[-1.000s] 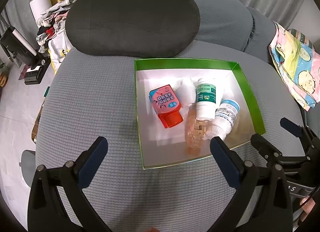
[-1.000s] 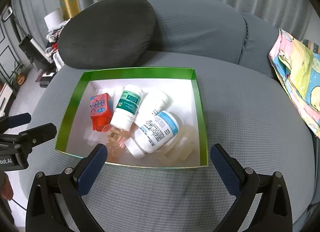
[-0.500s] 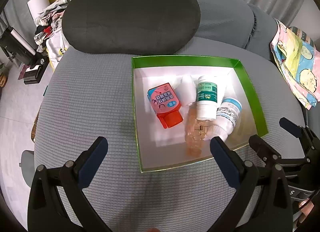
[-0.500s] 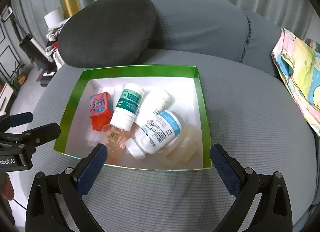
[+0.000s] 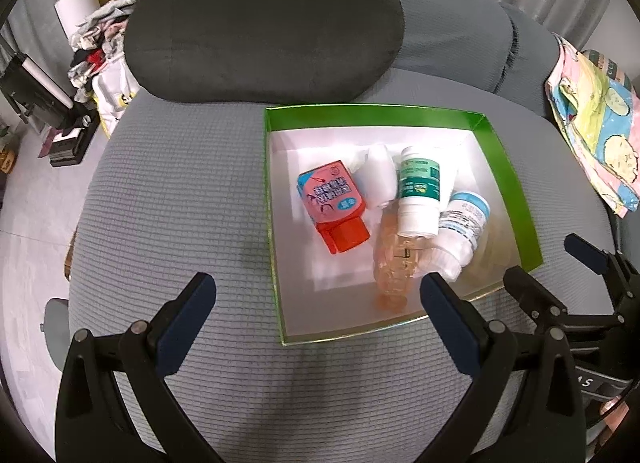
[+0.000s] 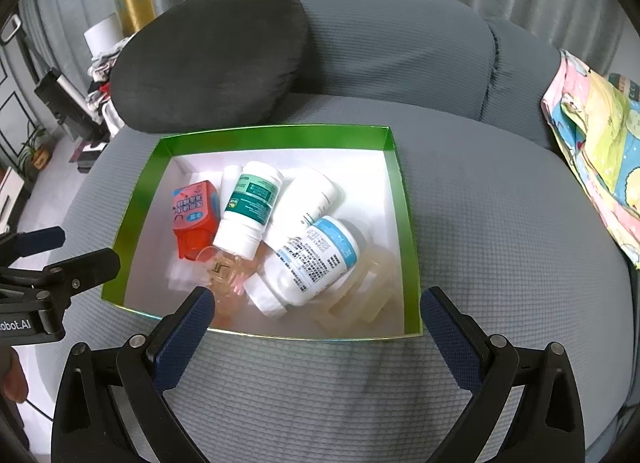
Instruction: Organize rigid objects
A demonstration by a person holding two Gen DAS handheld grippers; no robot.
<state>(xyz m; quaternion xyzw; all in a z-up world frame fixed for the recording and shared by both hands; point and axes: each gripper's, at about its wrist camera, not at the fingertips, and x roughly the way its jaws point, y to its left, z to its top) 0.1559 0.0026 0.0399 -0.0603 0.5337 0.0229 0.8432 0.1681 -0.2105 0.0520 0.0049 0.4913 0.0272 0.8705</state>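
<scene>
A green-walled box point(image 6: 396, 191) sits on the grey sofa seat point(image 6: 500, 223), holding a red bottle point(image 6: 194, 211), a green-labelled bottle point(image 6: 250, 203), a blue-labelled bottle point(image 6: 316, 259) and a clear orange one point(image 5: 396, 259), all lying jumbled together. Both the left gripper point(image 5: 316, 303) and the right gripper point(image 6: 316, 315) hover just short of the box's near wall, fingers spread wide and holding nothing.
</scene>
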